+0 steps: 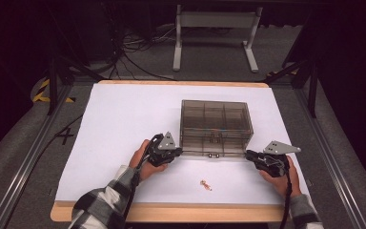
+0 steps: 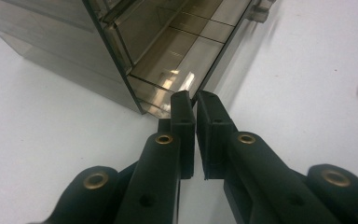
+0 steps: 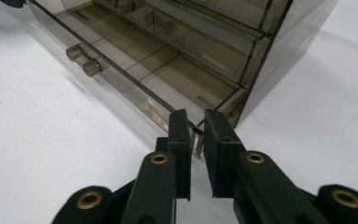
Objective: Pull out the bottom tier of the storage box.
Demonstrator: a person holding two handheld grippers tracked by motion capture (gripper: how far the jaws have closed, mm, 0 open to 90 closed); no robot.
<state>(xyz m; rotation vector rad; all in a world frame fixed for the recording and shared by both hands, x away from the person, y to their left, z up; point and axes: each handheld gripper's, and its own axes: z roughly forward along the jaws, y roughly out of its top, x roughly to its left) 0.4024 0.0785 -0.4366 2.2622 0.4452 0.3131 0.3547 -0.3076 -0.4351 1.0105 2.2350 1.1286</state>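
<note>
White tabletop (image 1: 124, 124) bears smoky, see-through drawer box (image 1: 216, 127).

drawer box (image 1: 216, 126): smoky see-through plastic, glossy, smooth, catching light on its panels
drawer knobs (image 3: 84, 59): clear plastic, smooth
table cover (image 1: 124, 119): white, matt, smooth, paper-like sheet
table edge (image 1: 171, 213): pale wood, smooth
left gripper (image 2: 195, 108): black matt plastic jaws with brass-coloured metal inserts
right gripper (image 3: 196, 125): same black matt plastic, grey metal-looking plate on top
sleeve (image 1: 102, 205): checked cloth, soft
small object (image 1: 205, 184): coppery, shiny
</note>
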